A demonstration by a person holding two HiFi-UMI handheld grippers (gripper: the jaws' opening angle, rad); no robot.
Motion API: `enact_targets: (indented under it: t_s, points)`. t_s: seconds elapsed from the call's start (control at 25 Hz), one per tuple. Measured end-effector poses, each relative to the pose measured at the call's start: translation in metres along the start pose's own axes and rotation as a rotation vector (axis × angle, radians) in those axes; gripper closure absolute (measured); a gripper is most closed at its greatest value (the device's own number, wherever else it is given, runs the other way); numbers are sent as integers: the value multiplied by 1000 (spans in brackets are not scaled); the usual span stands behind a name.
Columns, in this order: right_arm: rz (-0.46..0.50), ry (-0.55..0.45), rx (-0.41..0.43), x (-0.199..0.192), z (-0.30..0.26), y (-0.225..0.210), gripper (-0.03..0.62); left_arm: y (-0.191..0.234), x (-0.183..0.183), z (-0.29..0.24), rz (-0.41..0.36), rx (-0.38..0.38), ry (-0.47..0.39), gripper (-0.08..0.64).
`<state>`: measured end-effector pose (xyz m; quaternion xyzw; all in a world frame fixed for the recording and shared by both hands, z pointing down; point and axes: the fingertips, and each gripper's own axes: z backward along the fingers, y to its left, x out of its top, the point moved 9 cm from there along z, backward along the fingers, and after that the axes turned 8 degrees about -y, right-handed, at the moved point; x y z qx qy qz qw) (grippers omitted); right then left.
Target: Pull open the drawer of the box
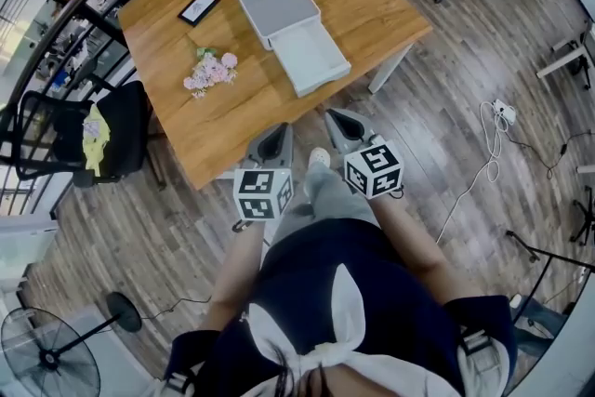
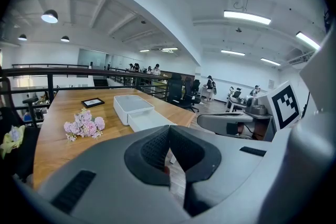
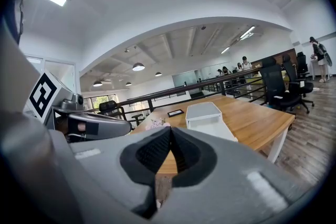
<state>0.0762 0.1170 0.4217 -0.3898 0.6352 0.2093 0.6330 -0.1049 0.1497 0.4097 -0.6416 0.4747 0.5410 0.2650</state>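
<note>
A white box (image 1: 277,3) lies on the wooden table (image 1: 372,14), its drawer (image 1: 311,59) drawn out toward the front edge and empty. Both grippers hang off the table in front of that edge, close to the person's body. The left gripper (image 1: 279,131) is shut with nothing between its pads. Beside it the right gripper (image 1: 337,117) is shut and empty too. In the left gripper view the box (image 2: 133,104) and drawer (image 2: 149,121) lie well beyond the closed tips (image 2: 169,128). In the right gripper view the box (image 3: 203,110) lies far past the tips (image 3: 170,130).
A bunch of pink flowers (image 1: 211,72) and a small black picture frame (image 1: 198,7) lie left of the box. A black chair (image 1: 84,135) stands at the table's left side, a fan (image 1: 46,353) on the floor at lower left. Cables (image 1: 497,116) trail over the floor at right.
</note>
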Motion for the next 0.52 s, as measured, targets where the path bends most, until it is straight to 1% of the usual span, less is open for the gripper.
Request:
enact_targets:
  t_s: [0.24,0.52]
  points:
    - [12,5,-6,1,10,7,595,-7,-6,13,16,-2,2,543]
    - [19,26,-12,-3,13,10,595,-5,-14,19,34,-1,9,543]
